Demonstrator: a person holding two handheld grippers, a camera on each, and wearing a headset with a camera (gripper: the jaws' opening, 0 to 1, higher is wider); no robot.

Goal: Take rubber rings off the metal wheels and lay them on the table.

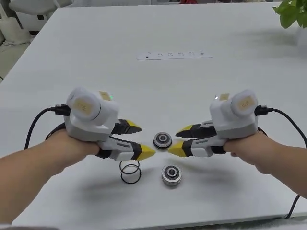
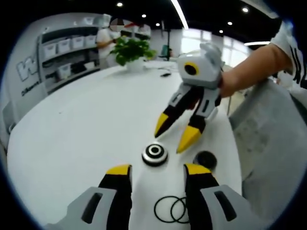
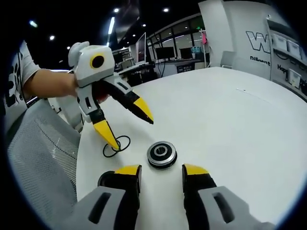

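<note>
The left gripper [image 1: 146, 140] and right gripper [image 1: 173, 141] are open and empty, one each side of a metal wheel [image 1: 162, 140]. Two rubber rings [image 1: 130, 172] lie near it. Next, I think, they must pinch its ring.

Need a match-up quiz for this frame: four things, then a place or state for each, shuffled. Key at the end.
Things:
1. rubber rings
2. plant
3. socket strip
4. left tool

Place or state:
a. open, tips toward a metal wheel
b. far right corner of the table
c. loose on the table, overlapping
d. flat, midway across the table

Pairs: 1-c, 2-b, 3-d, 4-a.
</note>
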